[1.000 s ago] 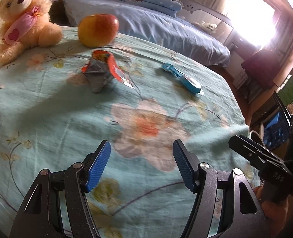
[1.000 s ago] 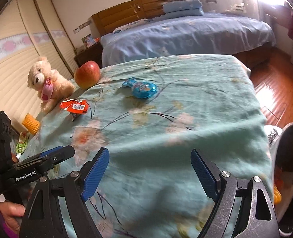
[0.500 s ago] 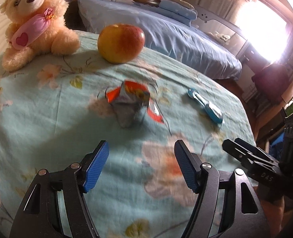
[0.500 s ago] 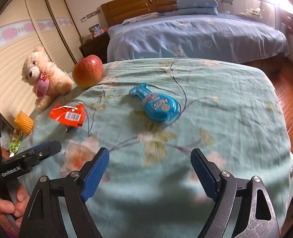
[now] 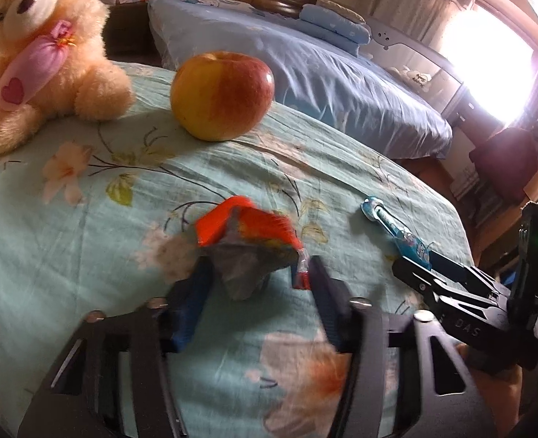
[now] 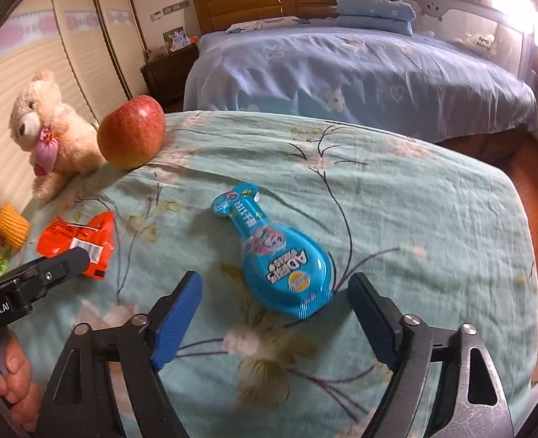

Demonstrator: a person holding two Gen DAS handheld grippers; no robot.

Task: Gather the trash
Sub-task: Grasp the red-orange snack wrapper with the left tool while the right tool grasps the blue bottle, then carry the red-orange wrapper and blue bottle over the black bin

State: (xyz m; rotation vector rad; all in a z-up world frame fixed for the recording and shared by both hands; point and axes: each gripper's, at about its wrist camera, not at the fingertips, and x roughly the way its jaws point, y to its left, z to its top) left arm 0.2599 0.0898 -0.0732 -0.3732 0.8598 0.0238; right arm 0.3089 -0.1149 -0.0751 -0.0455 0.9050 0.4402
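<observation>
I've got the floral worktop (image 6: 414,197) under both tools; blue snack pouch (image 6: 276,252) lies flat between my wide-open right gripper (image 6: 274,294), may slide off; crumpled red wrapper (image 5: 245,244) sits inside my left gripper (image 5: 256,273), open, empty, could snag cloth

free: bare floral teal tablecloth (image 6: 414,197) right of blue plastic packet (image 6: 279,255); blocked: far-left corner, red-yellow apple (image 6: 132,133) beside cream teddy bear (image 6: 50,127)
</observation>
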